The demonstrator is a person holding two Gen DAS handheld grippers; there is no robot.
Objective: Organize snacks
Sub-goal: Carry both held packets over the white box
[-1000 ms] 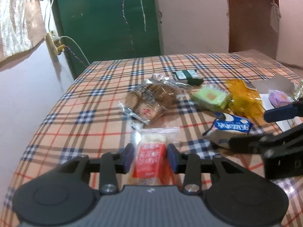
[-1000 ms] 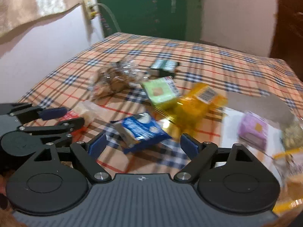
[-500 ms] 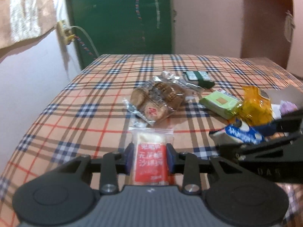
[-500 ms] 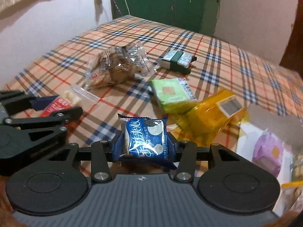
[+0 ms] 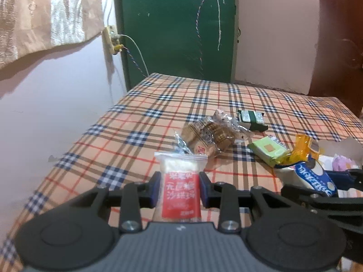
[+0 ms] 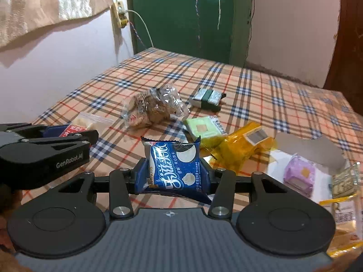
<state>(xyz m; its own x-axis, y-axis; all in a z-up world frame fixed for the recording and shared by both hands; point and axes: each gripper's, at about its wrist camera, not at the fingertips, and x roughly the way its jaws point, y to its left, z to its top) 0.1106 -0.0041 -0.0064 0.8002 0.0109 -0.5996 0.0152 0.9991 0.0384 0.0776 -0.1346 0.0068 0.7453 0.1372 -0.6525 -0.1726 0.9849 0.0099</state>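
left gripper was clamped on the red-and-white snack packet, held clear of the plaid cloth. right gripper was clamped on the blue biscuit packet, also off the cloth. on the cloth beyond lay the clear cookie bag, green box, light green packet and yellow wrapper. white open box on the right held a purple packet.
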